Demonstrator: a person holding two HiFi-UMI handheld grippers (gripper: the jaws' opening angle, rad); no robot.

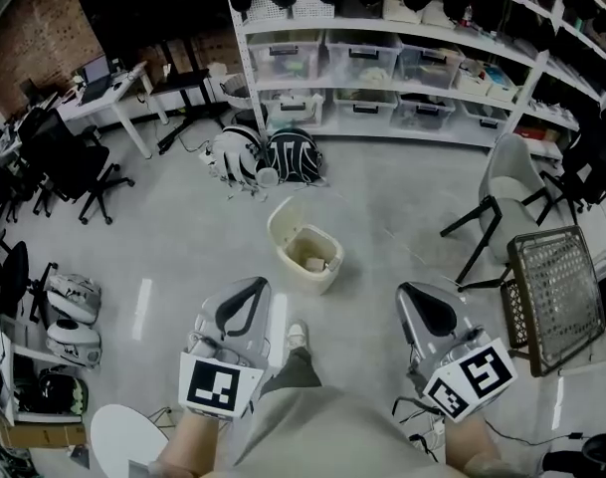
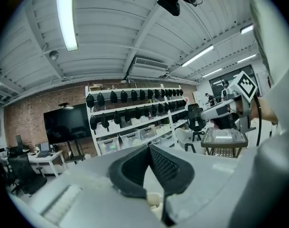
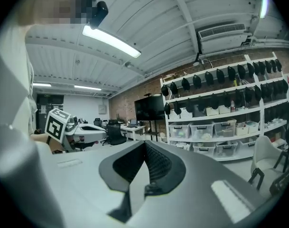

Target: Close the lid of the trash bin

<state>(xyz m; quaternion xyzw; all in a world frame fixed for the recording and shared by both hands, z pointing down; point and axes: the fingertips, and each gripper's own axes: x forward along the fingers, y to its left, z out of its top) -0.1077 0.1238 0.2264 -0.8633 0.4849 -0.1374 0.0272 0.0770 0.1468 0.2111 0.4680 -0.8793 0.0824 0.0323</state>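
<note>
Left gripper view puts the left gripper [image 2: 148, 147] before us with its two dark pads pressed tip to tip and nothing held between them. The right gripper view shows the same for the right gripper [image 3: 144, 144], whose jaws are drawn together and empty. In the head view both hang close to the body, the left gripper [image 1: 255, 284] on one side of the person's shoe [image 1: 298, 335] and the right gripper [image 1: 410, 290] on the other.

We judge that the step in hand is the approach, since neither gripper is near the trash bin [image 1: 304, 257]. To do it well, we would step forward and lower one gripper behind the raised lid [image 1: 284, 218]. With the jaws together as they are, the tip can serve as a blunt pusher. We would press near the lid's free edge and follow its arc down, gently enough that the light bin does not skid on the smooth floor [image 1: 402, 197].

The bin stands on the floor ahead, roughly midway between the two grippers and well apart from both. It is cream-coloured, squarish and round-cornered. Its mouth is open, and the lid seems to stand up along the far-left rim. Some pale scraps lie inside, though we cannot tell what they are.
</note>
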